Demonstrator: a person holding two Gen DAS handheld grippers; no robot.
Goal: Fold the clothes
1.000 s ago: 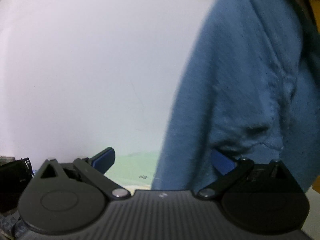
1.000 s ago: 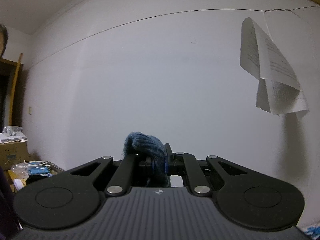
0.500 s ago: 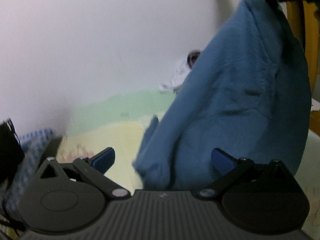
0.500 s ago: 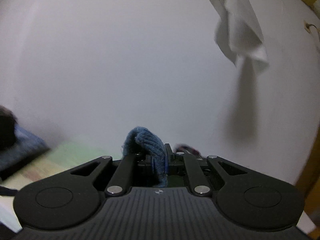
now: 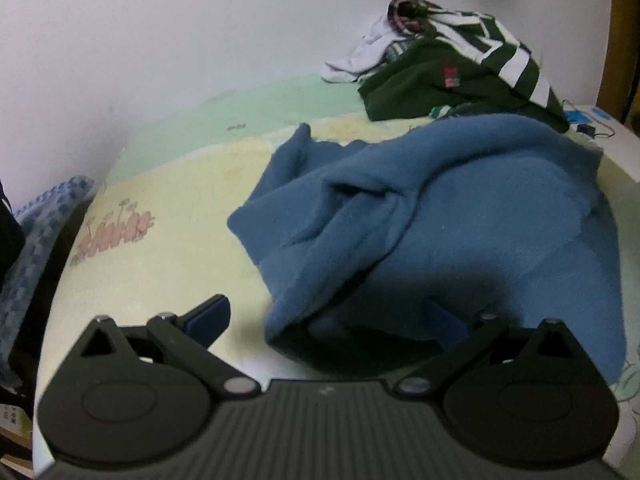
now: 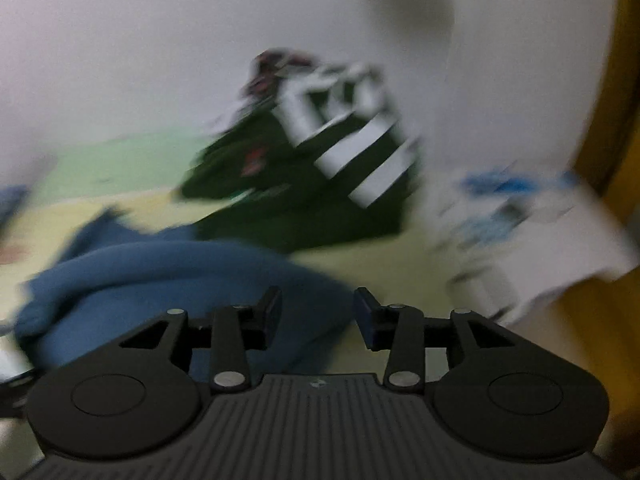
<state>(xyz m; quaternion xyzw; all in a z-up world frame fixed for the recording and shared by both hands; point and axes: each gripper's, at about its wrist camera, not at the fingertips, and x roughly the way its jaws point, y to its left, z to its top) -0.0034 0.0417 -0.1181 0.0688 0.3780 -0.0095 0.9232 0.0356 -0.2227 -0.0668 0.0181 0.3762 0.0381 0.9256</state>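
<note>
Two grippers over one crumpled blue fleece garment (image 5: 432, 216), heaped centre frame on the pale yellow bedsheet (image 5: 168, 248) for spreading. Left gripper (image 5: 326, 322): jaws wide apart, empty. Right gripper (image 6: 318, 314): jaws opening, fleece underneath, unpinched. Green-and-white striped top (image 5: 460, 68) waits upper right.

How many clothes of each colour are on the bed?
Blue: 1, the blue sweater, crumpled at the front.
Green with white stripes: 1, the green striped top, in the pile at the back.
White: 1, the white garment, beside the green one.
Dark red patterned: 1, a bit of fabric on top of the pile.
Total: 4
</note>
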